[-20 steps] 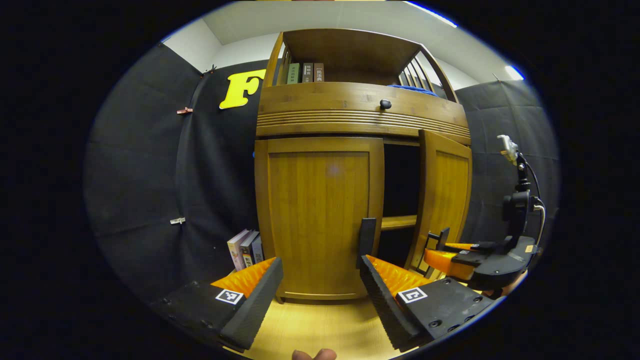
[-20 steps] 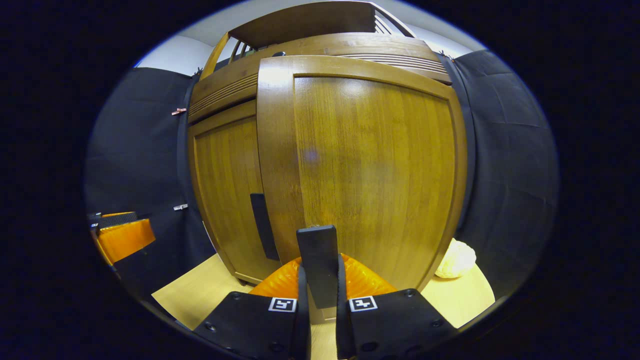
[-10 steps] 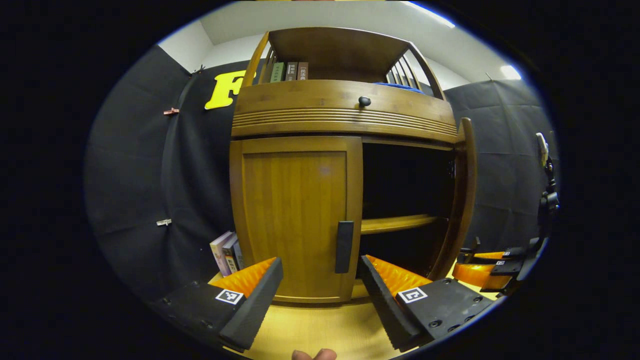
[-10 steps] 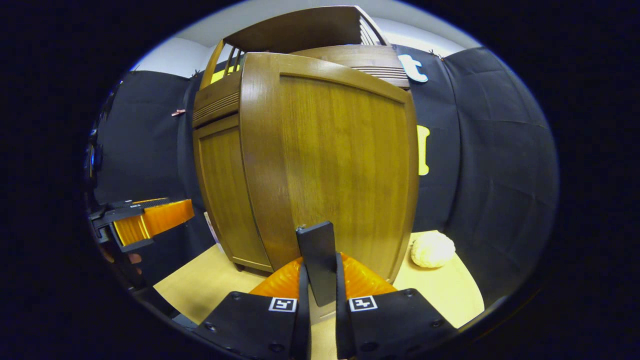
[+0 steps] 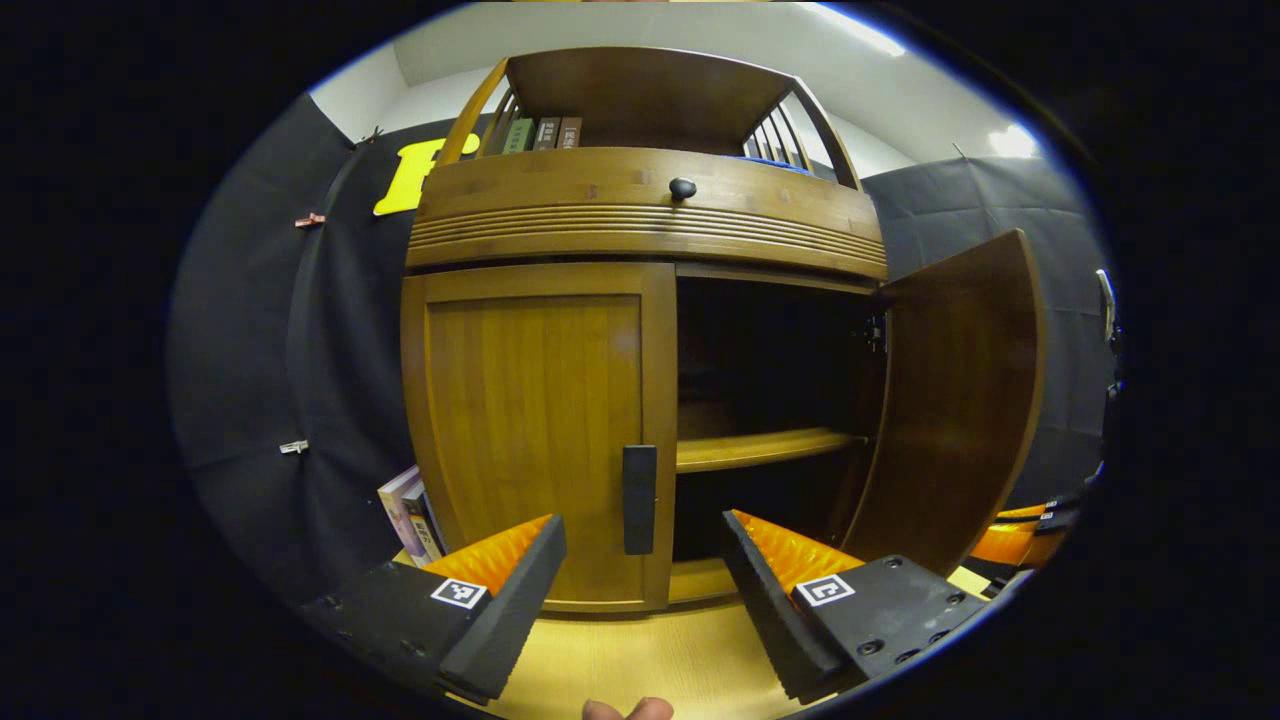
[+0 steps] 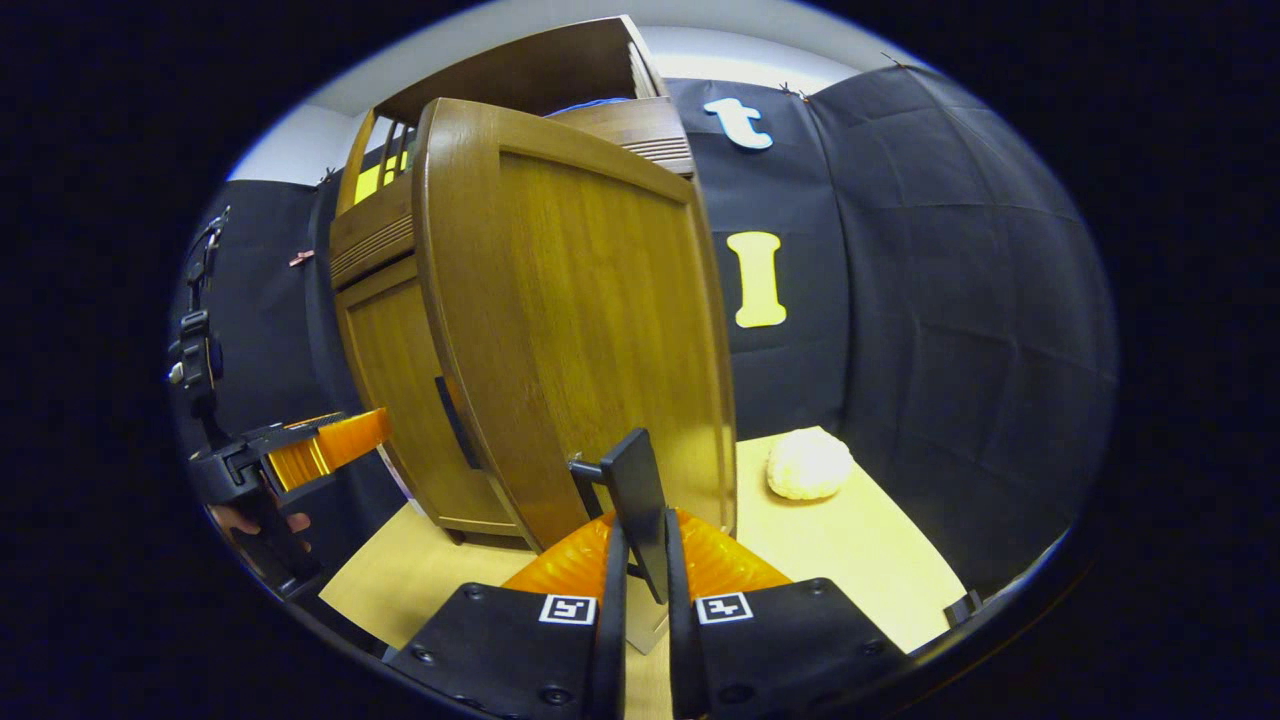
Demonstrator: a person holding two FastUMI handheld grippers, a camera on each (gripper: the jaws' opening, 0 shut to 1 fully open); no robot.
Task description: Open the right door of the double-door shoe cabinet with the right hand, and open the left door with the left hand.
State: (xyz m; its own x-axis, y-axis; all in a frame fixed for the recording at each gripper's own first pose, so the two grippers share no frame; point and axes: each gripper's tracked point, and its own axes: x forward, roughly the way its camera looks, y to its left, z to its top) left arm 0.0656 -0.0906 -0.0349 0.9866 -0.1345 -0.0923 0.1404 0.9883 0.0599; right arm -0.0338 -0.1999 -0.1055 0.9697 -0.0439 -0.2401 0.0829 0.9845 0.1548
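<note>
half of the job is looking done. right gripper is clamping both fingers on the dark flat bar handle of the right brown wooden cabinet door, and that door is standing swung wide out from the tall brown wooden double-door shoe cabinet, baring a dark inside with a wooden shelf. in the left gripper view the same door is hanging open at the right. left gripper is hovering with its fingers spread apart, close in front of the left wooden door, which is sitting shut; its dark bar handle is lying between the fingers but farther off, untouched. what is left, by my reckoning: closing on that handle and pulling the left door open. a pale round lumpy object is lying on the light wooden floor beside the cabinet.
</note>
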